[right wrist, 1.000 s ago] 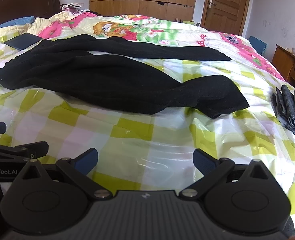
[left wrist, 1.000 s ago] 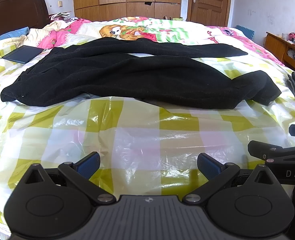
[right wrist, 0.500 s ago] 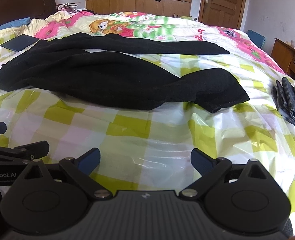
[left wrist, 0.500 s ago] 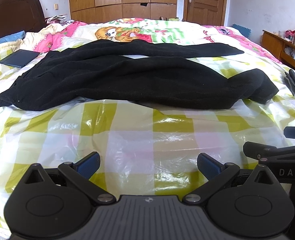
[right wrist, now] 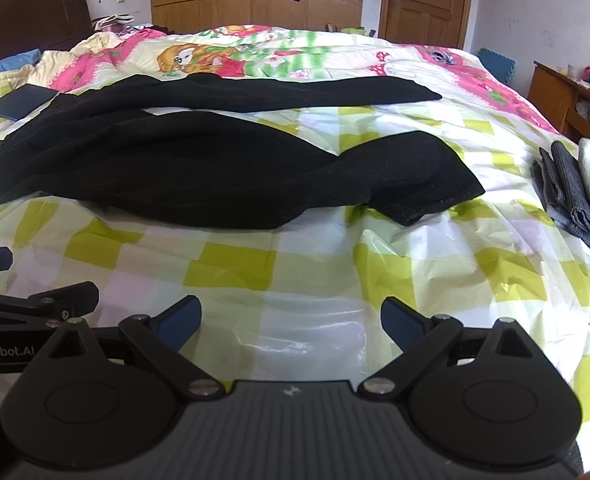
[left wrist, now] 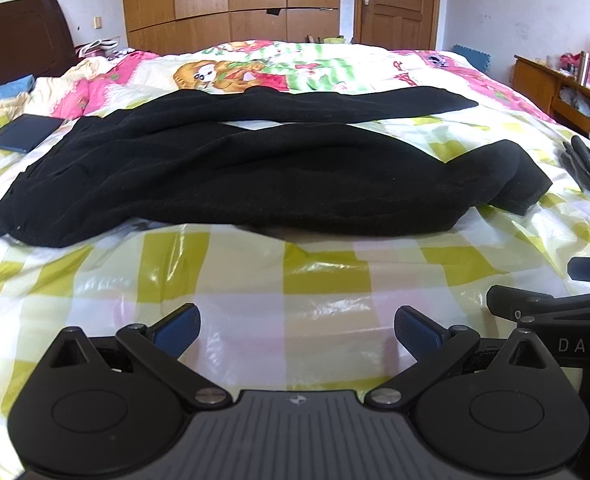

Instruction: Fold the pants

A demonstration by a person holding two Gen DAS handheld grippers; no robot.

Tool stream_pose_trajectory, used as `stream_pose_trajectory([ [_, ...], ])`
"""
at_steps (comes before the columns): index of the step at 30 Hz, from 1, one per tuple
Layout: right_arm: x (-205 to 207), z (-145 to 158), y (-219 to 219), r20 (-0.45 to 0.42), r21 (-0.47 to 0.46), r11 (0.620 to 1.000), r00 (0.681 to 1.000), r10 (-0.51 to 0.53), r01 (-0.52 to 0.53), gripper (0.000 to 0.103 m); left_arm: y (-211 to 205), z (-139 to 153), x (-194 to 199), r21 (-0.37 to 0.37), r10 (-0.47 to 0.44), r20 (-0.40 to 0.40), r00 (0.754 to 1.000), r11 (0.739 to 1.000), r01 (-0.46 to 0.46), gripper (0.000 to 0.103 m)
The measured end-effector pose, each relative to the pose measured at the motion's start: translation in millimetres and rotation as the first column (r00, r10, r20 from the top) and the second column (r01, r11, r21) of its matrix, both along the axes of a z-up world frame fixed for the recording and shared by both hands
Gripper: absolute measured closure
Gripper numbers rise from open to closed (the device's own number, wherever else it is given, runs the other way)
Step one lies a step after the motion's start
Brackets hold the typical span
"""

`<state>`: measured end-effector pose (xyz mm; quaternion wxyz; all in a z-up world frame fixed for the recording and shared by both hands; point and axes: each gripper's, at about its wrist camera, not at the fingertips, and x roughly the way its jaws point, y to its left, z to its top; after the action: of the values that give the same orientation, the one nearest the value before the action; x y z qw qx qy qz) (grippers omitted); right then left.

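Black pants (left wrist: 255, 176) lie spread across the bed on a yellow-checked plastic sheet (left wrist: 295, 280), waist at the left, two legs running right and splayed apart. They also show in the right wrist view (right wrist: 215, 172). My left gripper (left wrist: 297, 330) is open and empty, low over the sheet, short of the pants' near edge. My right gripper (right wrist: 291, 320) is open and empty, beside the left one. The near leg's cuff (right wrist: 435, 184) is rumpled and lies ahead and to the right.
Folded grey clothes (right wrist: 575, 200) lie at the bed's right edge. A dark flat book or tablet (left wrist: 23, 134) lies at the left. A colourful quilt (left wrist: 295, 64) covers the far bed. A wooden side table (left wrist: 555, 88) stands right; wardrobe and door behind.
Both grippers have dropped lower and tilted level, so the pants look flatter and nearer. Both stay open. The pants have not moved.
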<state>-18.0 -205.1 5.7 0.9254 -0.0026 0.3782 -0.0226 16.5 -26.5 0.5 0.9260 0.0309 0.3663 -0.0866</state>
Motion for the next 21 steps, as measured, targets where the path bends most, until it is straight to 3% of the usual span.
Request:
stream_pose_trajectory([
  [21,23,7,-35,0.044,0.035,0.997,0.996,-0.072,0.070,0.009,-33,6,27,0.057,-0.076,0.033,0.997,0.996,0.074,0.000],
])
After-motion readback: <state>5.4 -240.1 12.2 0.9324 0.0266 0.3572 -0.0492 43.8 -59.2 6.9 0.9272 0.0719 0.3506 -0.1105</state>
